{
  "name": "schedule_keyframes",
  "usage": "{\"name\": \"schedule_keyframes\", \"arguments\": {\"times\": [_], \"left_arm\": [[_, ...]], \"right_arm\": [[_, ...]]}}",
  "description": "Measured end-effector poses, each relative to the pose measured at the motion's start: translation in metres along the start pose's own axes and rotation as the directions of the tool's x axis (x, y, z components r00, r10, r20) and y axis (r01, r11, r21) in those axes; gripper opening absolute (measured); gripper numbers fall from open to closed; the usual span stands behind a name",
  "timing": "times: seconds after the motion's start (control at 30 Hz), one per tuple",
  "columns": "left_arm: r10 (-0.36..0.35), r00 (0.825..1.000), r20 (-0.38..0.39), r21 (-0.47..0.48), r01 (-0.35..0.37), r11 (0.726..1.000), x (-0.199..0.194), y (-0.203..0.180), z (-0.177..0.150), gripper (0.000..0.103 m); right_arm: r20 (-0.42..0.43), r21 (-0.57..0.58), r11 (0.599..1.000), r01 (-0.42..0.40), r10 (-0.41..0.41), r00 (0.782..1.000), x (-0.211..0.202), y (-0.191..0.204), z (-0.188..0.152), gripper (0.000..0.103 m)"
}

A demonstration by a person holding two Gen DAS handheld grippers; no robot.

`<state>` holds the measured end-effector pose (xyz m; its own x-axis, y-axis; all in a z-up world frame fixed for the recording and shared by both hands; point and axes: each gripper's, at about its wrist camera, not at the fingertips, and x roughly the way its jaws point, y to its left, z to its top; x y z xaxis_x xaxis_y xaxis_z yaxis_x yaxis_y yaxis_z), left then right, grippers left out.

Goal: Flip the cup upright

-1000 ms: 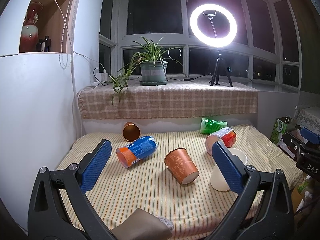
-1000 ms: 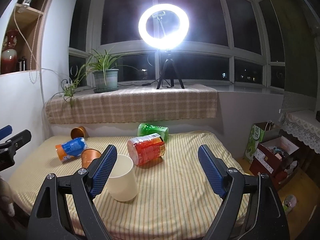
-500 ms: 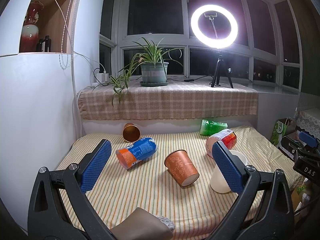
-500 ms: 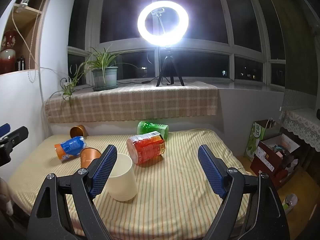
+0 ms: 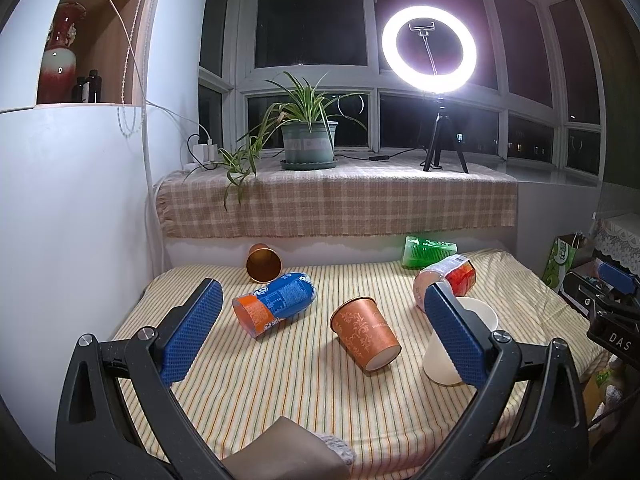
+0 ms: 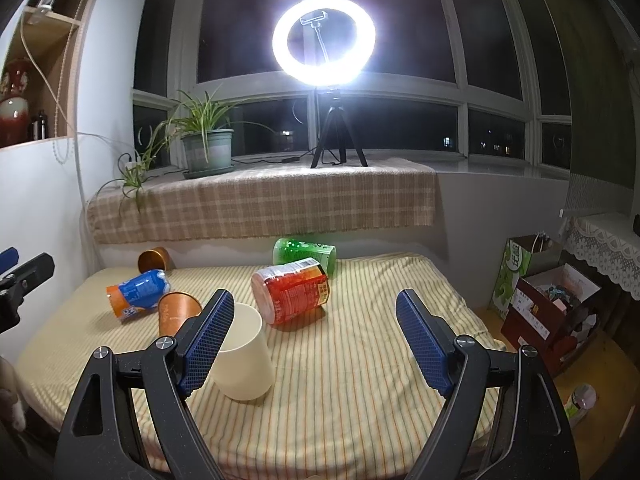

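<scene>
A table covered with a yellow striped cloth (image 6: 360, 380) stands in front of a window ledge draped in a brown checked cloth (image 6: 260, 208). The big windows behind are dark. On the ledge a bright white ring light on a black tripod (image 6: 324, 36) shines, and left of the ring light sits a green leafy plant in a grey pot (image 6: 208, 148).

The cream paper cup (image 6: 244, 354) stands upside down on the striped cloth, below the ring light and a bit to the left. Behind the cream cup lies a red and orange snack can (image 6: 292, 292), and further back a green can (image 6: 304, 254). Left of the cream cup lie an orange patterned paper cup (image 5: 366, 334), a blue and orange can (image 5: 274, 304) and a shiny copper cup (image 5: 262, 267).

The left gripper (image 5: 320, 334) is spread wide, holding nothing. The right gripper (image 6: 314, 340) is also spread wide and holds nothing; its left blue pad is right in front of the cream cup.
</scene>
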<state>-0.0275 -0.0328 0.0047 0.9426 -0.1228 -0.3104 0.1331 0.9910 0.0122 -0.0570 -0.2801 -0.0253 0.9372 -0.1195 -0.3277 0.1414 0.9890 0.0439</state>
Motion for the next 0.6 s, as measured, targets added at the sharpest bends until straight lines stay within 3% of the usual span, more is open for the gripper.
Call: {"name": "schedule_keyframes", "arguments": {"times": [0.6], "left_arm": [[0.022, 1.0, -0.007, 0.017, -0.022, 1.0, 0.006, 0.006, -0.01, 0.103]], "right_arm": [[-0.028, 0.001, 1.0, 0.007, -0.007, 1.0, 0.007, -0.001, -0.005, 0.083]]}}
